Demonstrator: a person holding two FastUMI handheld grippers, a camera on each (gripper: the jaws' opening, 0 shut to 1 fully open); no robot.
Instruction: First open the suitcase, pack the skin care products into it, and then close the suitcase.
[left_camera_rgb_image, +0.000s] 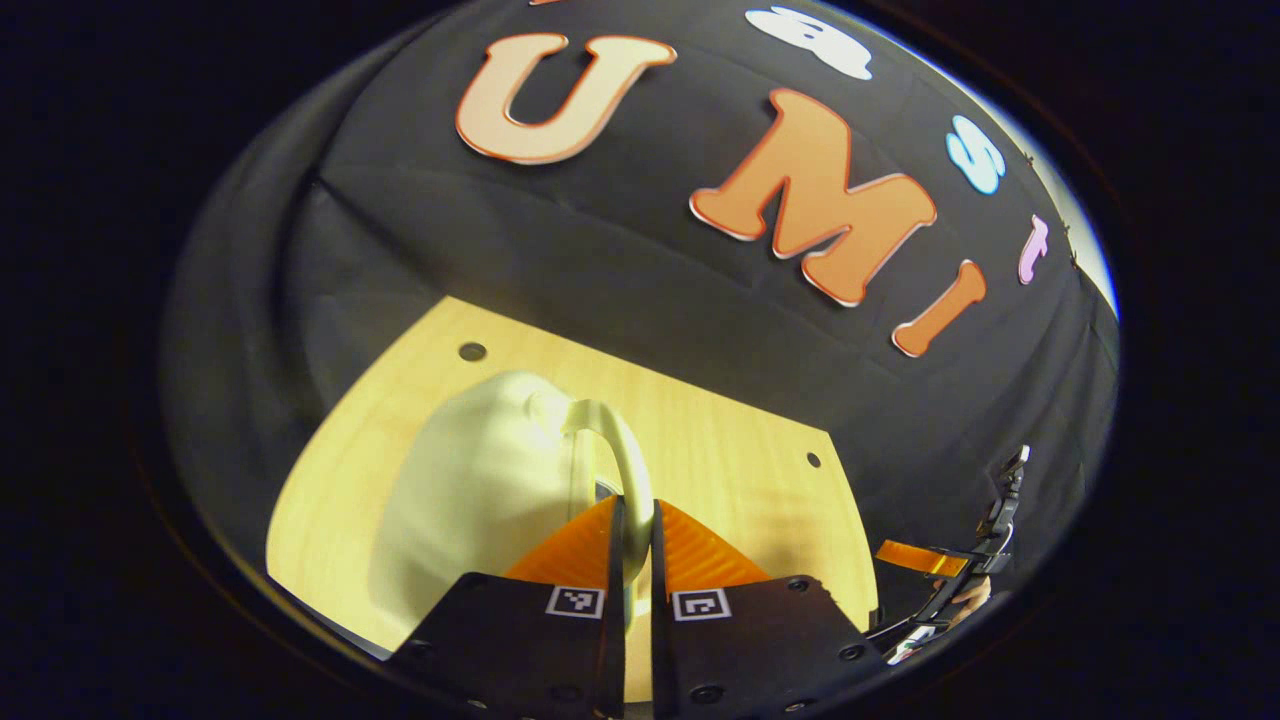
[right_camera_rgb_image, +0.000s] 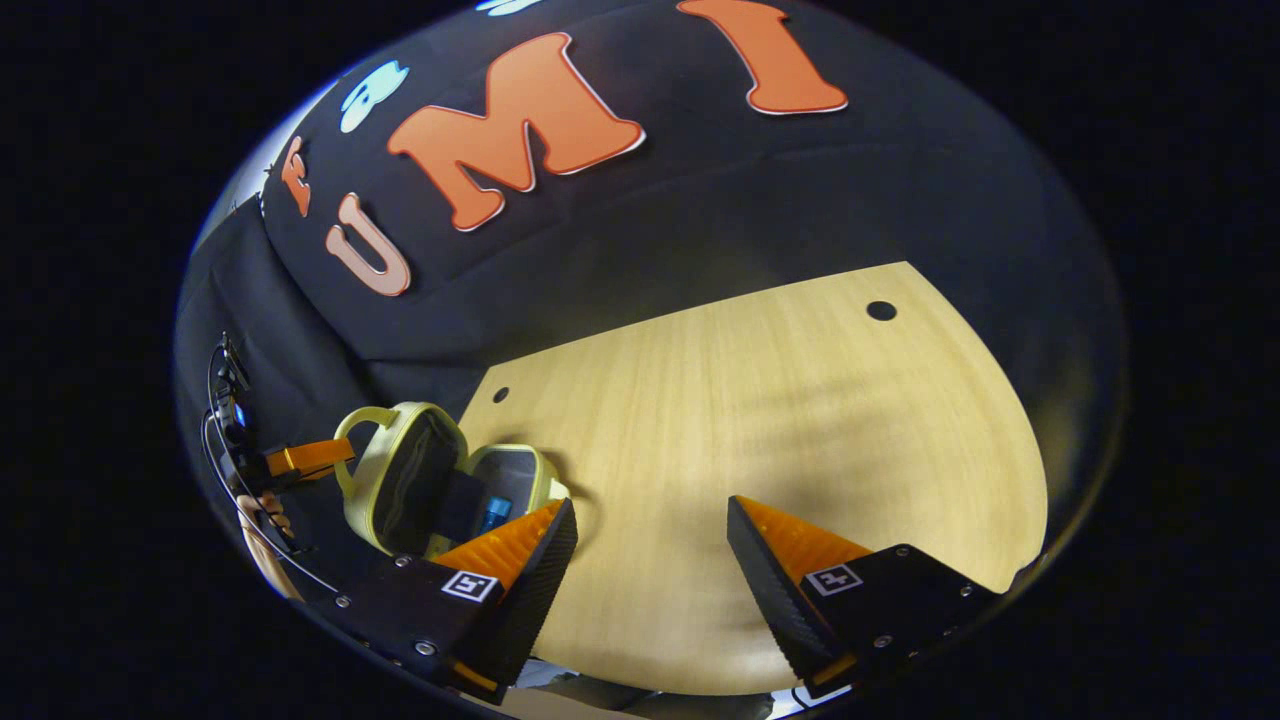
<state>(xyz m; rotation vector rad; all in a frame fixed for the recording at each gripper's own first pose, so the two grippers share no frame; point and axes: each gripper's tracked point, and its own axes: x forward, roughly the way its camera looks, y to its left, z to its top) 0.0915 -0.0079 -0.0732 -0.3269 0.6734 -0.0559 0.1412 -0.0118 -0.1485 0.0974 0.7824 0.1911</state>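
The left gripper (left_camera_rgb_image: 632, 545) is clamped on the handle (left_camera_rgb_image: 622, 470) of the small pale suitcase (left_camera_rgb_image: 480, 500), its two fingers drawn nearly together around the thin loop; a grip there seems meant to give control of the lid half so it can be swung. Seen from the right gripper view, the suitcase (right_camera_rgb_image: 440, 480) stands open like a clamshell near the left edge of the worktop (right_camera_rgb_image: 760, 420), the handled half raised and the other half lying lower, with a dark insert and a small blue item (right_camera_rgb_image: 494, 516) inside that may be one of the skin care products, though it is too small to be sure. The left gripper (right_camera_rgb_image: 305, 458) shows there beside the handle, with part of a hand below it. The right gripper (right_camera_rgb_image: 650, 540) hangs released, jaws spread wide over bare wood, holding nothing, well apart from the case. By this judgement the packing looks done or nearly so, and closing remains. The worktop (left_camera_rgb_image: 720, 440) is light wood with a few round holes near its edges. Beyond it the black cloth wall (right_camera_rgb_image: 700, 200) of the booth closes off the room.
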